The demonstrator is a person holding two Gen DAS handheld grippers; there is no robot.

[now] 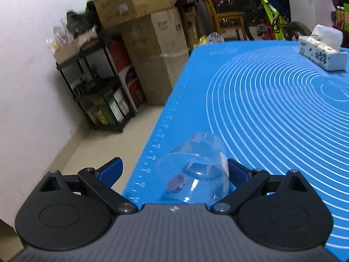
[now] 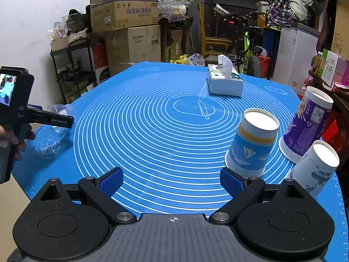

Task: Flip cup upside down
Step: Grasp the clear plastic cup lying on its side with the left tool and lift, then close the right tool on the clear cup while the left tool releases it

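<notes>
A: Where is the clear plastic cup [image 1: 196,170]?

B: Low in the middle of the left wrist picture. It sits on the blue mat [image 1: 272,120], close to the mat's left edge. It looks like its mouth is down and its bottom is up, but it is see-through, so that is hard to tell for sure.

A: Is the left gripper [image 1: 174,172] holding it?

B: No. Its jaws are spread wide. The cup is between the two blue pads [image 1: 110,170], much closer to the right one. I cannot tell if it touches that pad.

A: And the right gripper [image 2: 172,181]?

B: Its jaws are wide apart too, with nothing between them, only the mat and its white rings. It is at the bottom of the right wrist picture.

A: What else is on the mat?

B: Three paper cups at the right side, all mouth down. A blue cup with a sailboat [image 2: 250,142] is nearest the middle. A purple cup [image 2: 305,126] is behind it on the right. A white cup [image 2: 314,166] is at the lower right edge. A tissue box [image 2: 224,80] sits at the top middle, far from the cups.

A: Can the right wrist picture see the clear cup?

B: Yes, small, at the left edge [image 2: 59,109], just behind the left gripper [image 2: 52,120].
</notes>
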